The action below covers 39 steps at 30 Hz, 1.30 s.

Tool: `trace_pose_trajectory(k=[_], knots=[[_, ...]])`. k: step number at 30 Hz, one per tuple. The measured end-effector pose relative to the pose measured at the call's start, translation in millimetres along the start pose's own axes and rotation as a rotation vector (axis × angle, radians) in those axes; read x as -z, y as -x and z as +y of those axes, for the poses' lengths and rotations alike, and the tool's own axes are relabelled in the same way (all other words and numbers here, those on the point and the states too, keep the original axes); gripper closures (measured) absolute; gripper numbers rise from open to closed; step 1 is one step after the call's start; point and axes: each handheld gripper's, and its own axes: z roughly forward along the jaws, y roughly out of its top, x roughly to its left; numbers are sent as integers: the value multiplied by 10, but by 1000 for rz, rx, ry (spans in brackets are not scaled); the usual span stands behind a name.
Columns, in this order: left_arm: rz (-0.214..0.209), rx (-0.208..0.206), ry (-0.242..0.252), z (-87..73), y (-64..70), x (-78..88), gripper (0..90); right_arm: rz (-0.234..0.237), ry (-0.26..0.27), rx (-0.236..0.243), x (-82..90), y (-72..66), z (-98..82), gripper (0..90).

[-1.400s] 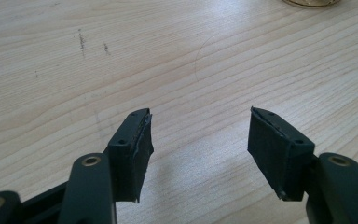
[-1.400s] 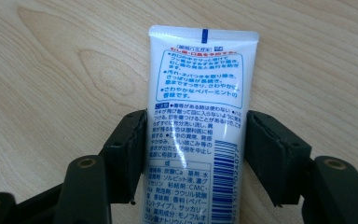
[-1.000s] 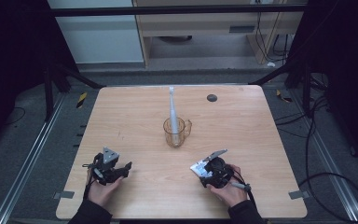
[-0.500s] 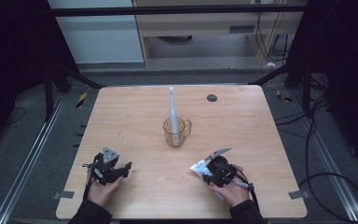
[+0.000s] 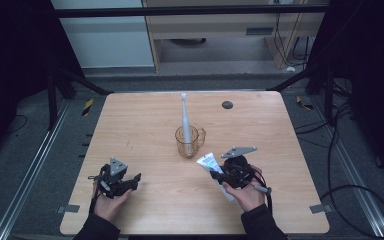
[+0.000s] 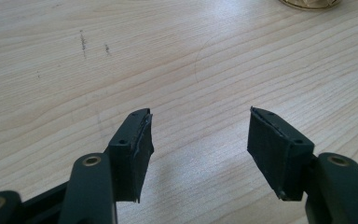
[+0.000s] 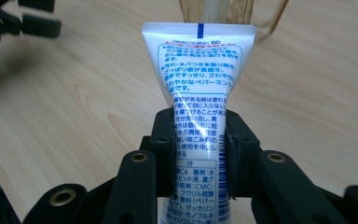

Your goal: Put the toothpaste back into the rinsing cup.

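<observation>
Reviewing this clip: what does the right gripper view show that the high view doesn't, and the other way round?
Right gripper view alone: the blue print on the toothpaste tube and the pads pressing its sides. High view alone: the electric toothbrush standing upright in the glass mug, and the round dark spot on the table. Both: the right gripper clamped on the tube, crimped end toward the mug.

Counter [image 5: 145, 125]: mug [image 5: 188, 141] at centre, toothbrush [image 5: 184, 112] upright inside; tube [image 5: 211, 164] just right-front of mug; disc [image 5: 227, 104] behind, right.

One toothpaste tube [image 7: 198, 93]; one glass mug [image 5: 188, 142] (one toothbrush [image 5: 184, 116] inside); two grippers [image 5: 214, 172] [image 5: 132, 180].
</observation>
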Motion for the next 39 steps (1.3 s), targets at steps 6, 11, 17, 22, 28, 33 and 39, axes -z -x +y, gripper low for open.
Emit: trace_pose_trajectory(k=[6, 11, 17, 22, 28, 33, 39], knots=[[-2, 2, 0, -1, -5, 1, 395, 17, 162, -33, -11, 13, 231, 691], [-3, 7, 2, -2, -8, 1, 395, 28, 258, -47, -36, 20, 390, 691], [-2, 11, 2, -2, -16, -2, 396, 20, 326, -47, -56, 37, 608, 689], [-1, 13, 3, -2, -23, -1, 396, 14, 379, -49, -99, 66, 726, 688], [0, 18, 4, -1, -31, -5, 397, 2, 451, -50, -143, 81, 851, 688], [0, 15, 2, 0, -34, -1, 398, -5, 488, -45, -200, 83, 970, 687], [1, 17, 5, 0, -38, 2, 398, -12, 507, -40, -290, 89, 1071, 688]])
